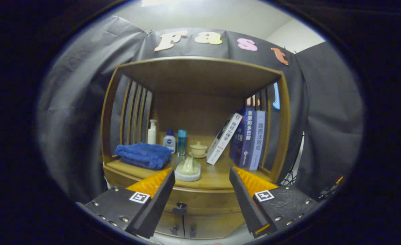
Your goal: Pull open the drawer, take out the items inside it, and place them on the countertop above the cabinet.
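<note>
The gripper [202,190] is held in front of a wooden cabinet [109,112] with its jaws spread wide and nothing between them. In the gap between the fingers, just ahead of them and slightly below the tips, the drawer [200,200] is seen as a wide front panel directly under the countertop [217,178]; its long axis runs crosswise to the fingers. A small dark knob [181,205] sits on this panel, nearer the left finger than the right. The drawer front appears flush with the cabinet, so its contents are hidden, and it cannot be told whether any items remain inside; such a scene fits a drawer yet to be opened as well as one shut again. Below the drawer, two small doors with handles are partly visible. On the countertop, just beyond the fingertips, a pale ceramic piece [188,169] rests near the front edge. A folded blue towel [143,155] lies to its left. Further back, a pump bottle [151,132], two smaller bottles and a lidded cup [198,149] are lined up, and several books [251,139] lean at the right. Slatted sides and a shelf top enclose this space, with dark cloth hung behind.
</note>
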The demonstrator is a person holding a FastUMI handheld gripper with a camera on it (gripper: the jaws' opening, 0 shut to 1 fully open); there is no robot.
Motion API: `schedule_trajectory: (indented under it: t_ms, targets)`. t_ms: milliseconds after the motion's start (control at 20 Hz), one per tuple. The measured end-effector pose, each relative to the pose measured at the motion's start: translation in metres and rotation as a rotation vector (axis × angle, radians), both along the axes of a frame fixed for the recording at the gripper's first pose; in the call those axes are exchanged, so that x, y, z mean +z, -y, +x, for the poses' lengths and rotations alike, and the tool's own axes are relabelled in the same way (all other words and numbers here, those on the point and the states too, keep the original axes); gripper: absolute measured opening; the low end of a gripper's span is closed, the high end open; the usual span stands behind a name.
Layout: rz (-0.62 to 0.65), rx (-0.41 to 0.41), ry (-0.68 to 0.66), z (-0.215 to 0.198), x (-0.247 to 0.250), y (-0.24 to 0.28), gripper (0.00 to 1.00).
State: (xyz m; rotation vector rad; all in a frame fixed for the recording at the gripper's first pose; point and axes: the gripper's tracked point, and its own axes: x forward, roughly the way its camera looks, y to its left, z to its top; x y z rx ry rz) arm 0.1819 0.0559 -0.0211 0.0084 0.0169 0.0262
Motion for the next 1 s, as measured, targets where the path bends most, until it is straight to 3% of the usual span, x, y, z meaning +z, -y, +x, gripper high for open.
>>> schedule_trajectory:
  t_ms: [500, 1000]
  targets:
    - [0.016, -0.046, 0.137, -0.089, 0.092, 0.092, 0.96]
    - [-0.035, -0.061, 0.182, -0.144, 0.105, 0.121, 0.96]
